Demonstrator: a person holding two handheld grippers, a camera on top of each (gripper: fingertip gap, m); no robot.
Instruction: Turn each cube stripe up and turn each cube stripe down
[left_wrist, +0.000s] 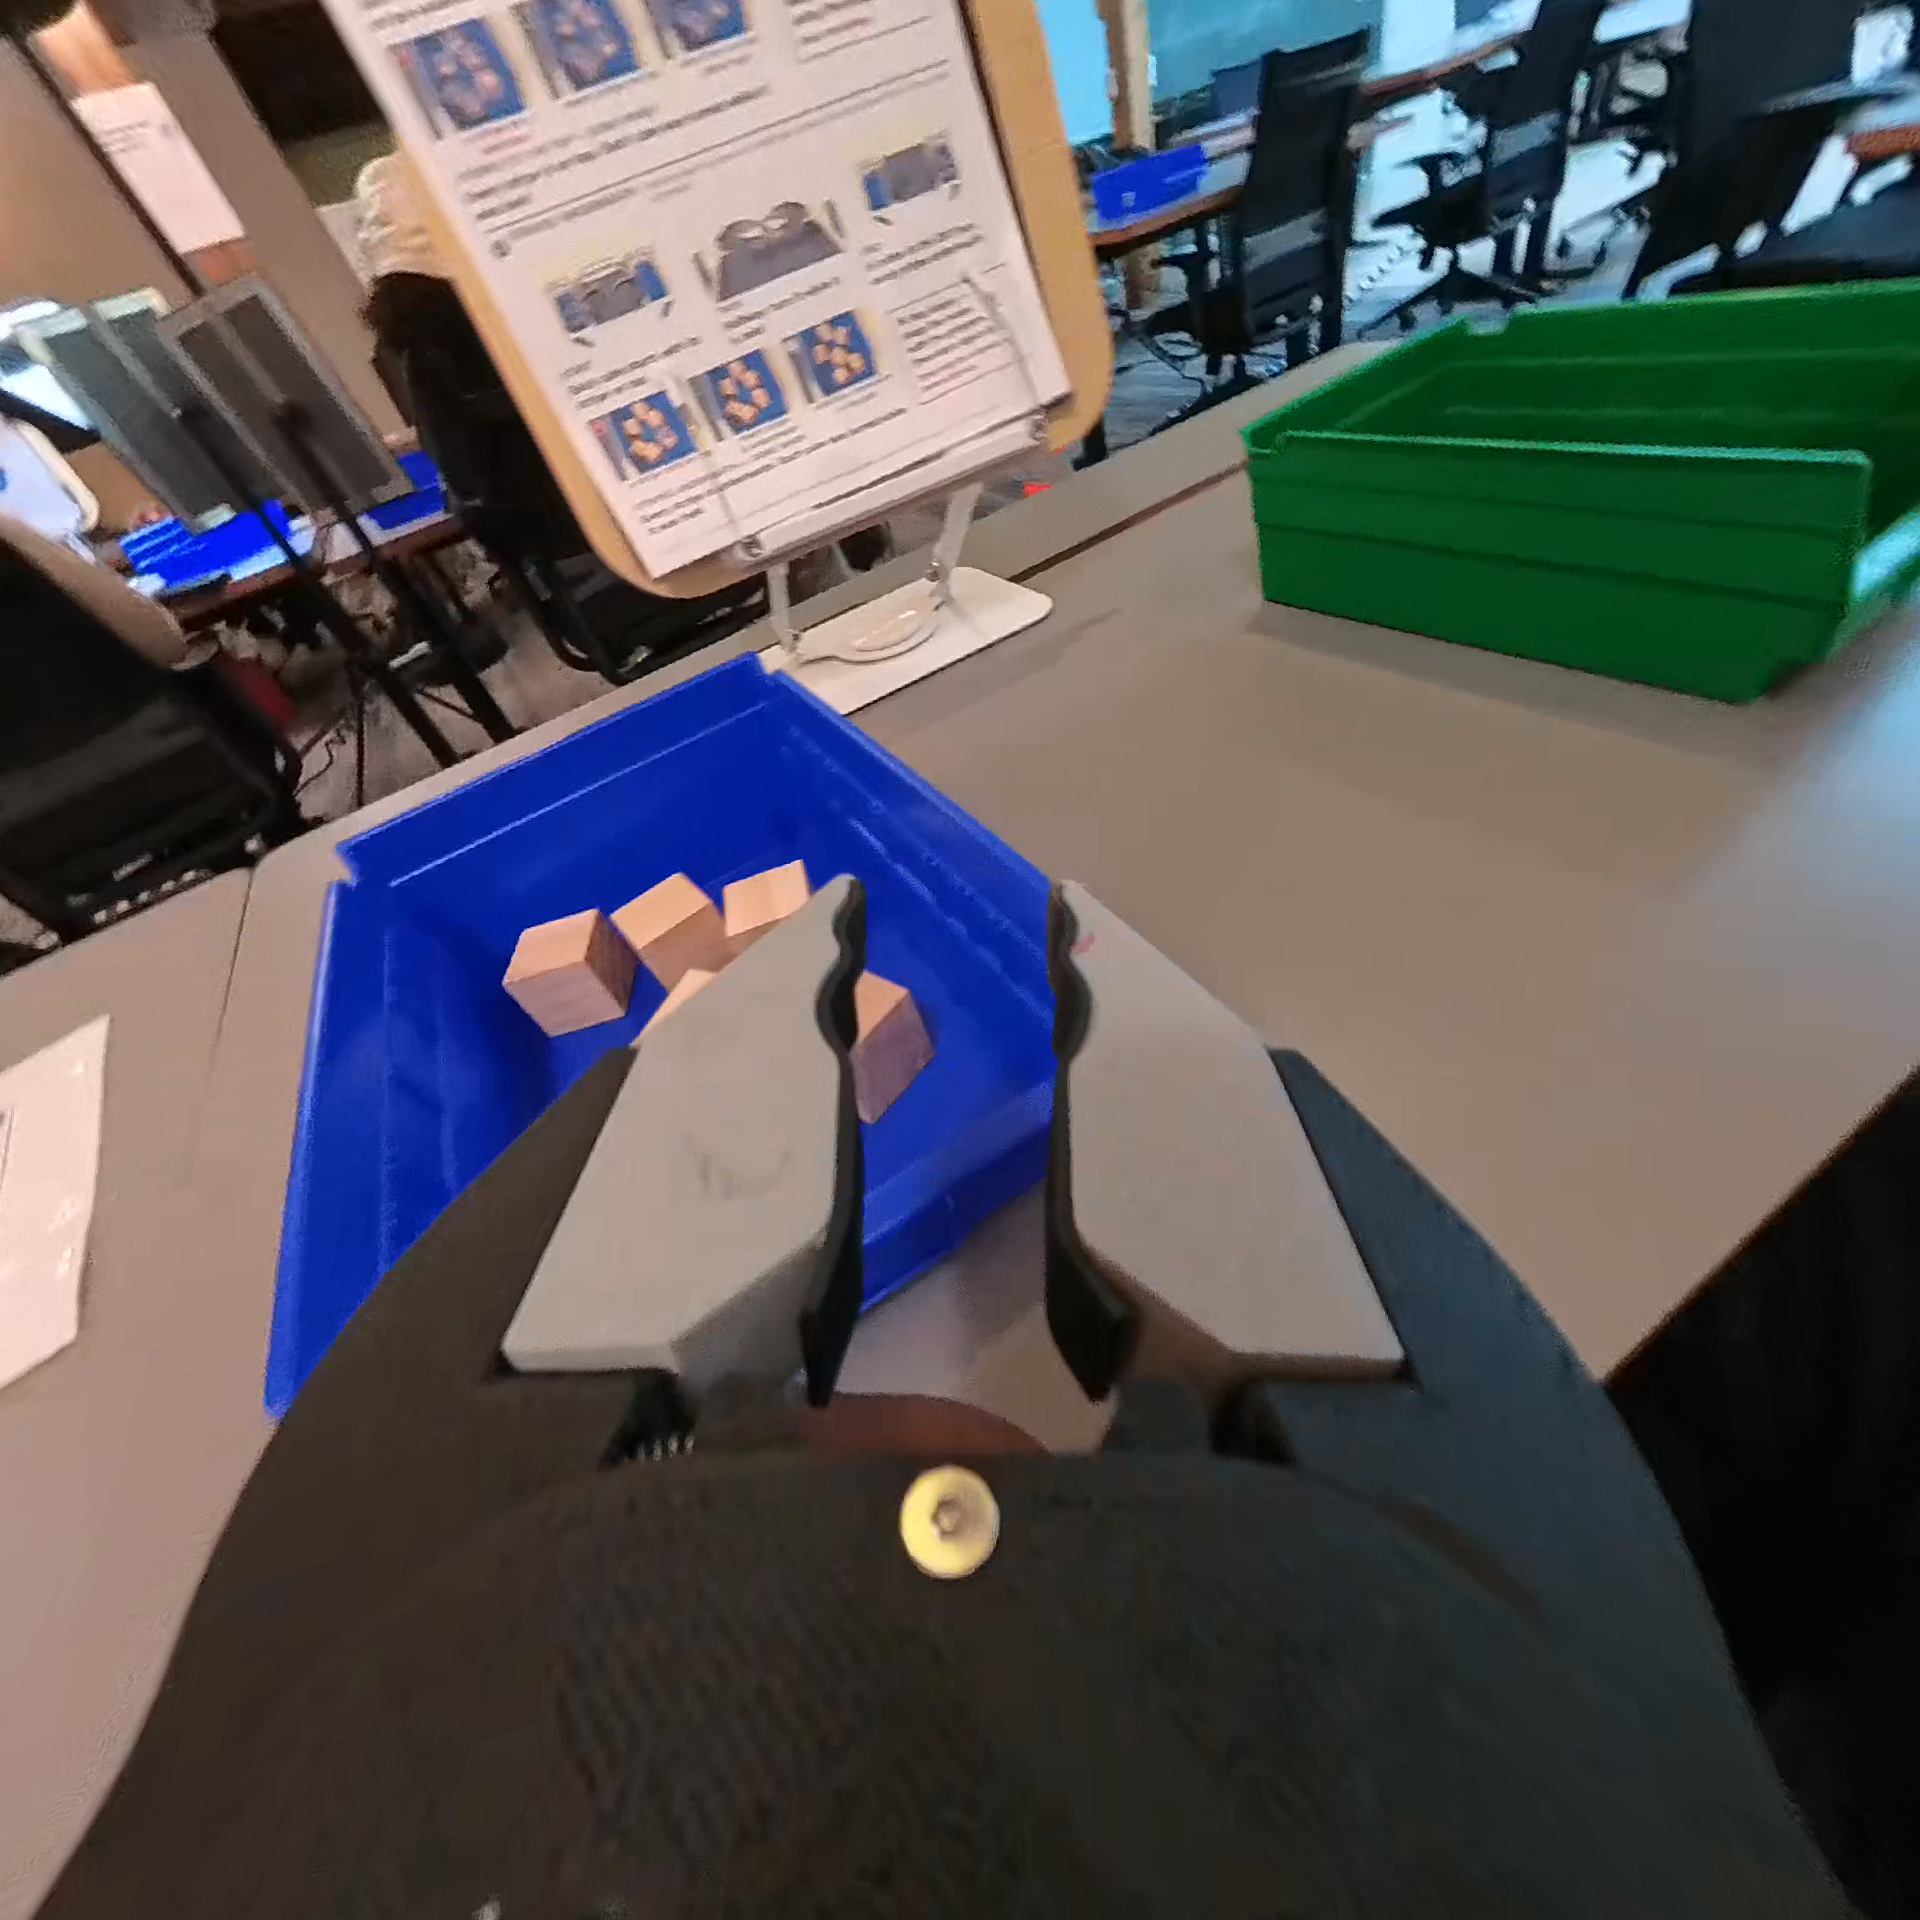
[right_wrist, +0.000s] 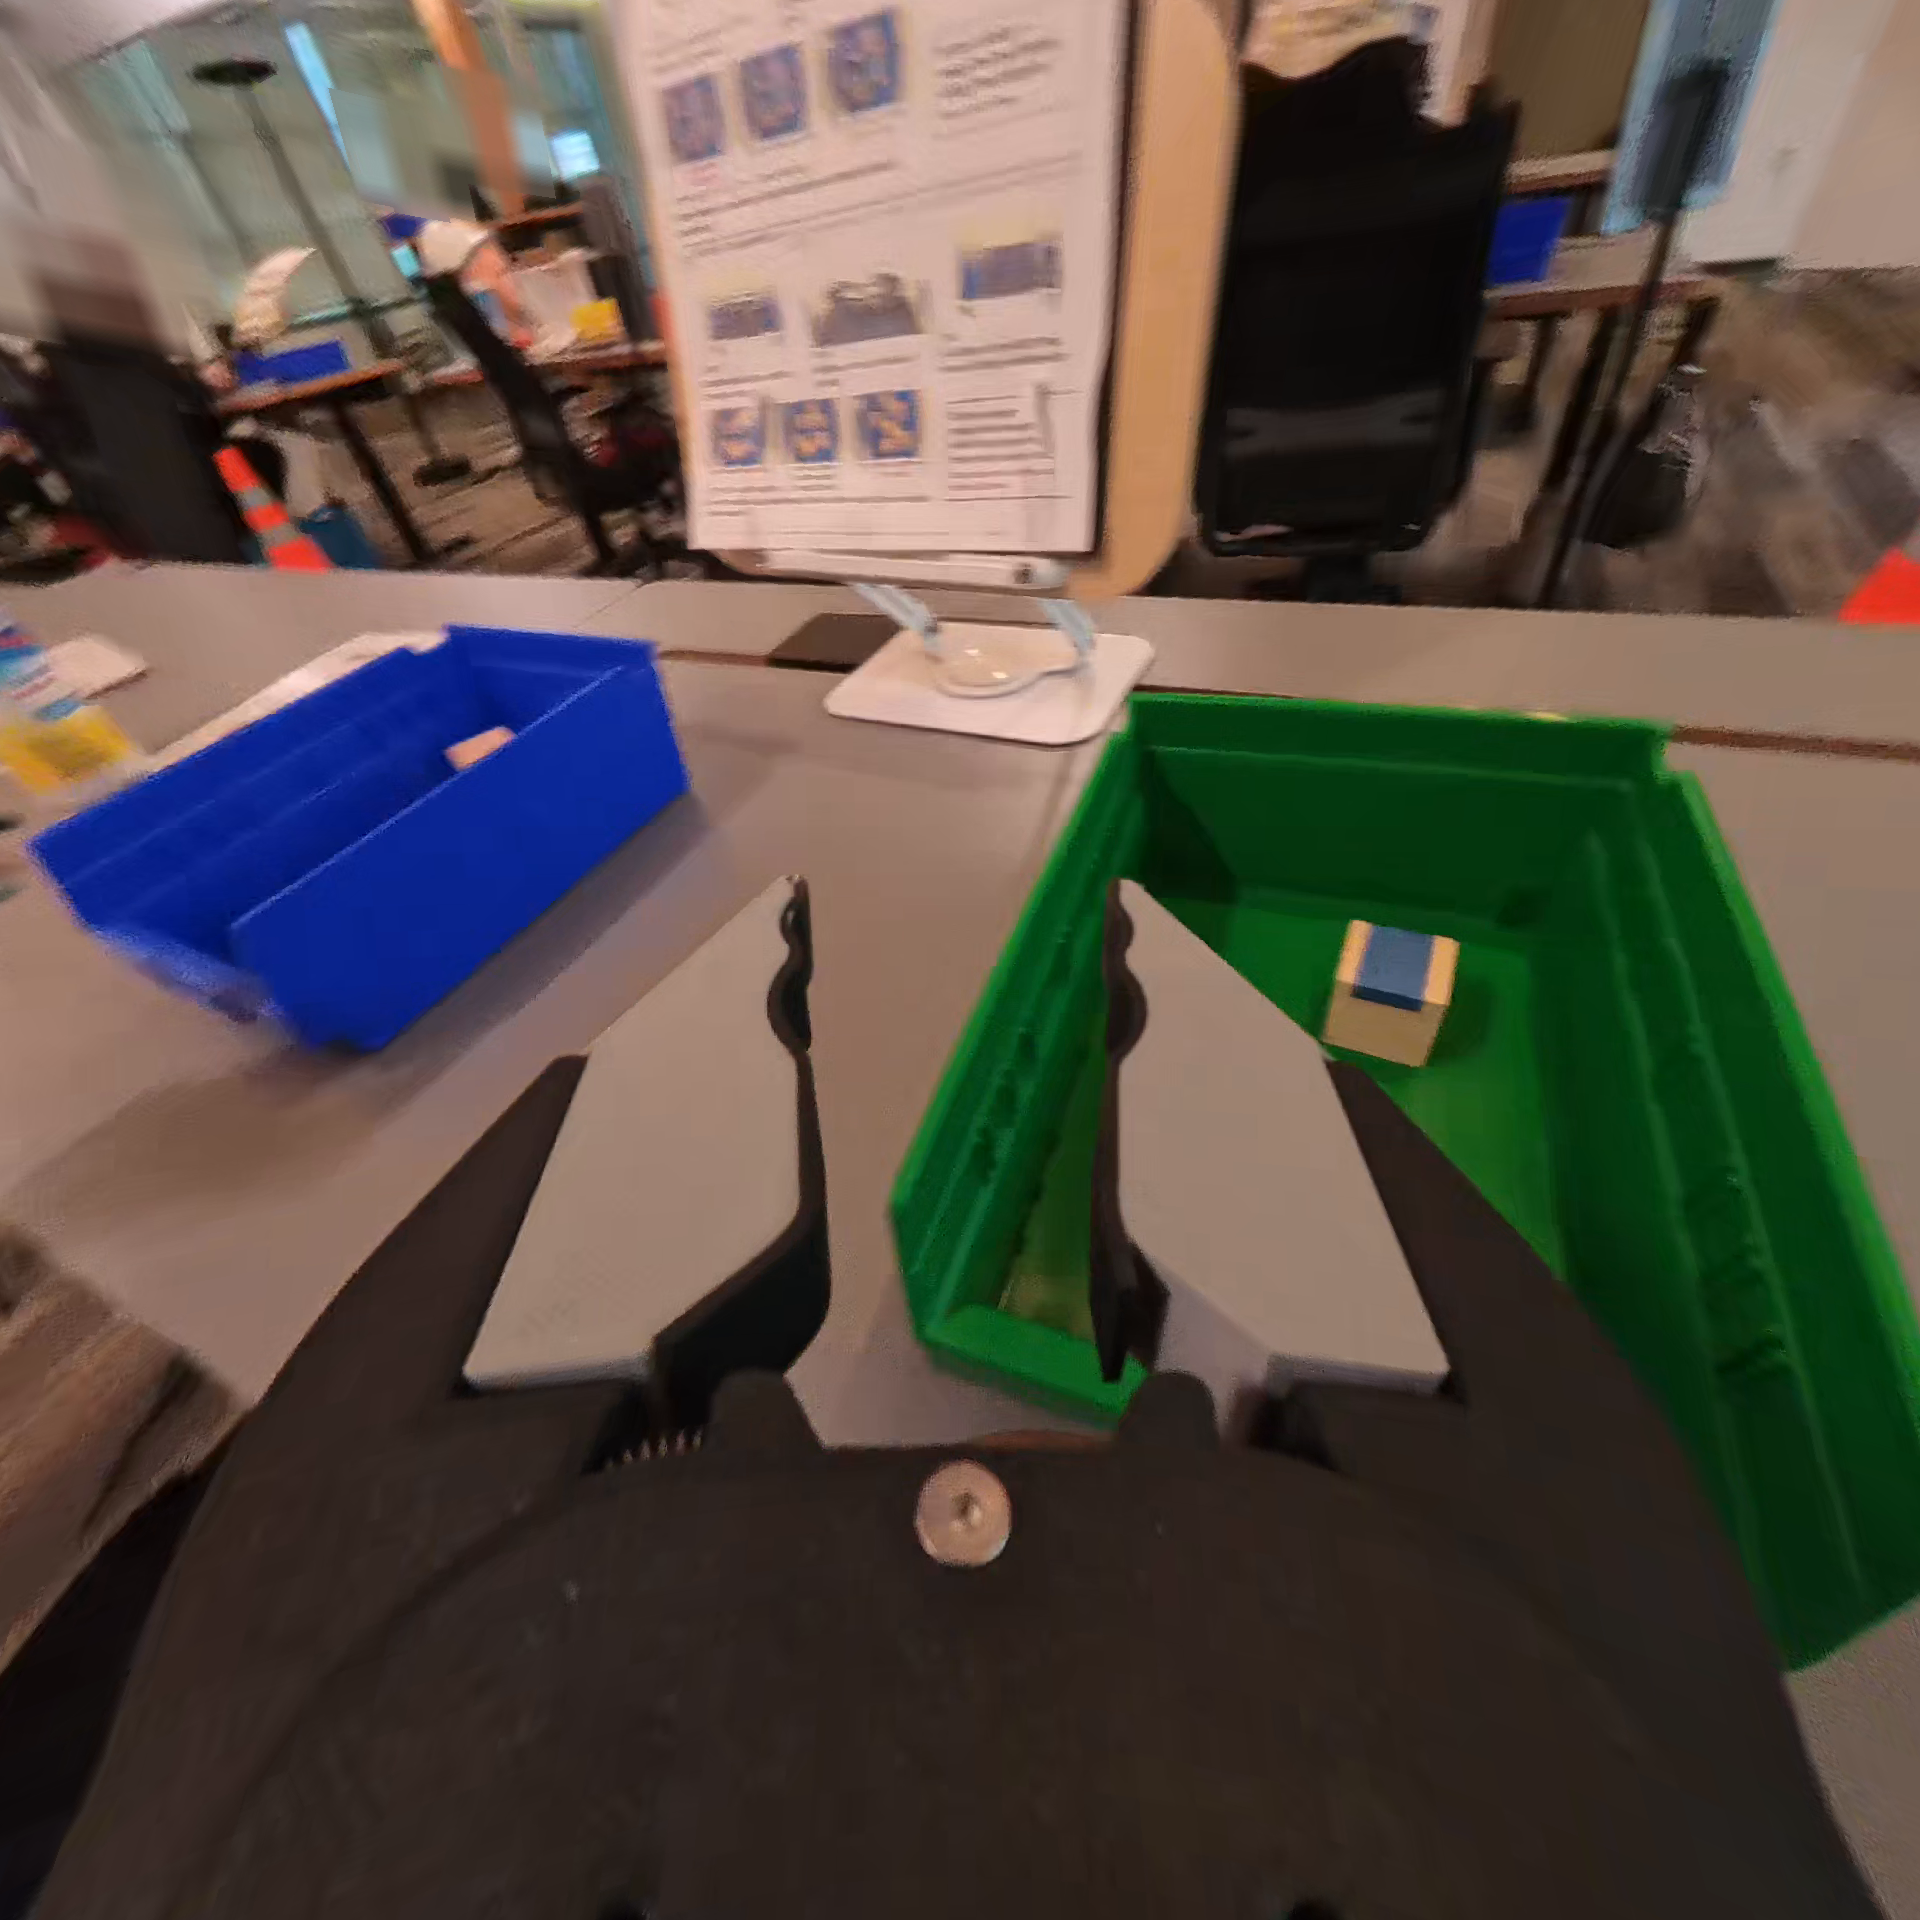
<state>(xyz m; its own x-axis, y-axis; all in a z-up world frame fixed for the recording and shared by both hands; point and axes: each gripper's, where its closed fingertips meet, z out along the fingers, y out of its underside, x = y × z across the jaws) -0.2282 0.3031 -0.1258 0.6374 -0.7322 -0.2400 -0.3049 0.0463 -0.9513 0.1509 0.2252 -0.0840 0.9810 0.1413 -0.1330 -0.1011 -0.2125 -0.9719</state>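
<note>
A grey table (right_wrist: 883, 831) is carrying everything, and a blurred office of black chairs (left_wrist: 1288, 208) and desks is lying beyond its far edge. At the far left, white paper (left_wrist: 42, 1195) is lying flat on the table. Next, a blue bin (left_wrist: 343, 1143) is sitting with its long axis running near to far, holding several wooden cubes (left_wrist: 571, 971) bunched toward its far end; they are showing plain wood faces, some tilted, and no stripe is showing on them. The left gripper (left_wrist: 951, 904) is hovering over the bin's right side, jaws parted fairly wide and gripping nothing. At the far middle, an instruction sheet (right_wrist: 883, 281) is leaning on a white stand (right_wrist: 987, 686). Further right, the right gripper (right_wrist: 956, 899) is spread wide and empty, straddling the left wall of a green bin (right_wrist: 1766, 1247), which is also running near to far. Inside it, toward the far end, one striped cube (right_wrist: 1392, 992) is resting flat, its blue stripe facing up and running near to far.
</note>
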